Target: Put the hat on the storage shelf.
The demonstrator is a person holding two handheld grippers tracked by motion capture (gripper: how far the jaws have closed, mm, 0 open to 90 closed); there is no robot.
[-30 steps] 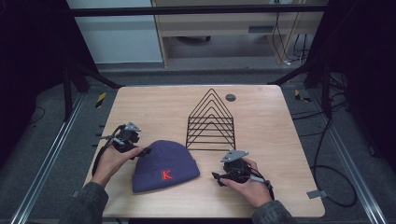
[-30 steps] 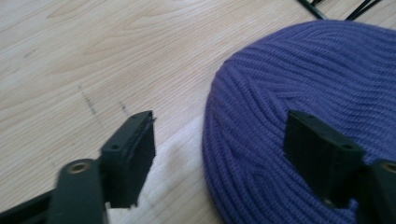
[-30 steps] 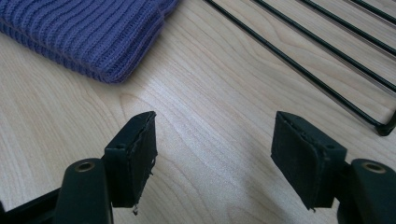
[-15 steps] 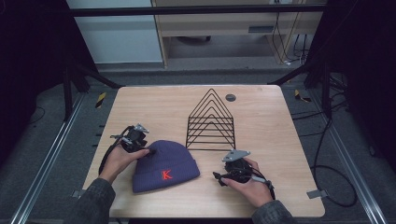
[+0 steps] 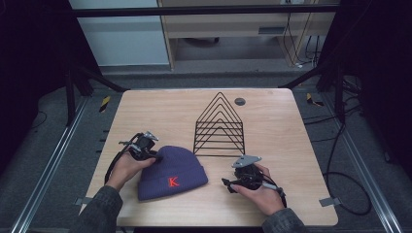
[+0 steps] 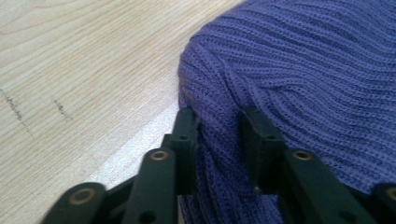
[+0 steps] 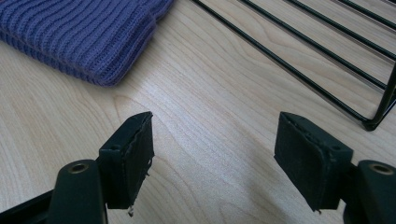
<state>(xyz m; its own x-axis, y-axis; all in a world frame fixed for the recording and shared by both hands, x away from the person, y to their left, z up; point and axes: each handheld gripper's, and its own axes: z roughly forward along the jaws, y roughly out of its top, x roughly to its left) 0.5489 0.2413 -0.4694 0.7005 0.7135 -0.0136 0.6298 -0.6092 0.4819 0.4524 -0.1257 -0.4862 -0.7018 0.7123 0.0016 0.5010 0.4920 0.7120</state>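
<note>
Left gripper view: L gripper [image 6: 218, 122] jaws just closed, pinching beanie [image 6: 303, 70]; R gripper [image 7: 215, 149] jaws wide, empty.

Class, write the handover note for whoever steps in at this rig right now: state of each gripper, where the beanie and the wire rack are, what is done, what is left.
Left gripper: jaws have just been closing and now pinch a fold of the purple beanie at its crown end.
Right gripper: open, nothing between the pads, low over bare table just right of the beanie's cuff.
Beanie: lies flat on the near side of the table, red K up.
Black wire rack: stands behind the beanie, apart from it.
Done: left grip taken.
Left: likely a right-hand grip on the cuff, then lifting; the beanie is not yet off the table.
</note>
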